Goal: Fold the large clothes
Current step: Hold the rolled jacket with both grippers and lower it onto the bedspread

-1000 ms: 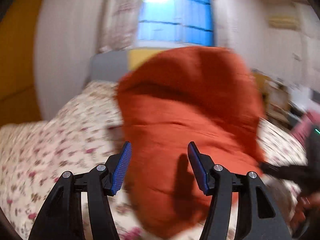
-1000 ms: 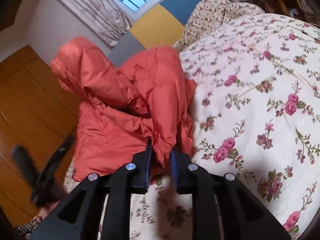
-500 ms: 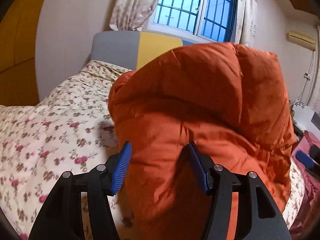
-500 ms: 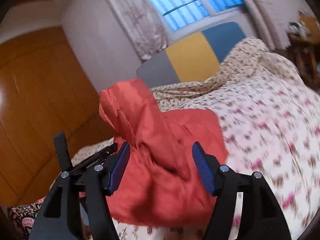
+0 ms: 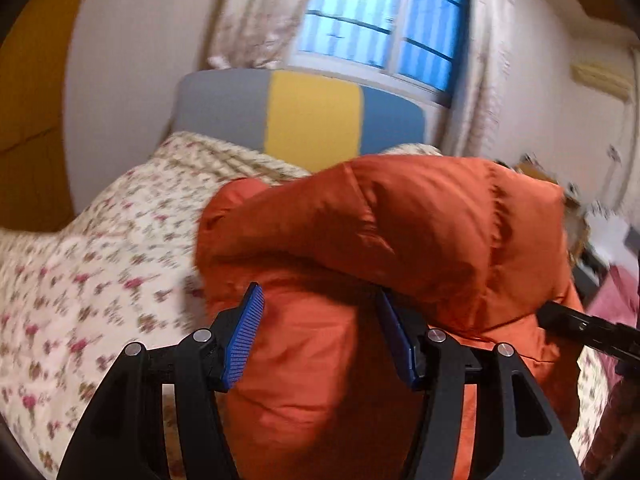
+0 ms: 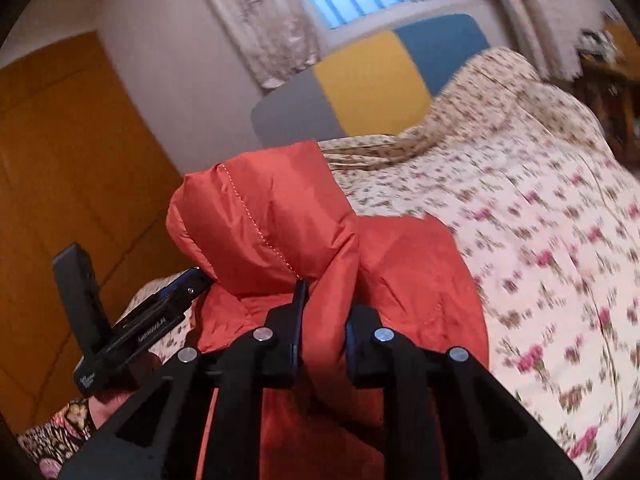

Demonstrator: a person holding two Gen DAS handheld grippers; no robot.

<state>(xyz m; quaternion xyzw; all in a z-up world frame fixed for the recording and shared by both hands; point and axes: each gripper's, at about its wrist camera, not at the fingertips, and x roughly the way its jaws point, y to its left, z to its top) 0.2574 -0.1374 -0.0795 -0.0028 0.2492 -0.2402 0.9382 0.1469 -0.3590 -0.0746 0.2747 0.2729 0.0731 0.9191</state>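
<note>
While the orange padded jacket (image 5: 420, 240) hangs bunched above the near edge of the floral bed (image 6: 540, 220), the right tongs (image 6: 322, 320), having just closed, pinch a fold of it. The left tongs (image 5: 320, 340) stand half apart, jacket fabric bulging between their blue pads (image 5: 244, 340).

A bed covered by a cream floral quilt (image 6: 540, 220). At its far end, a headboard (image 5: 312, 114) in grey, yellow and blue panels. Behind it, a barred window (image 5: 384, 32) with patterned curtains (image 6: 256, 12). Wooden wardrobe (image 6: 60, 184) on the left.
</note>
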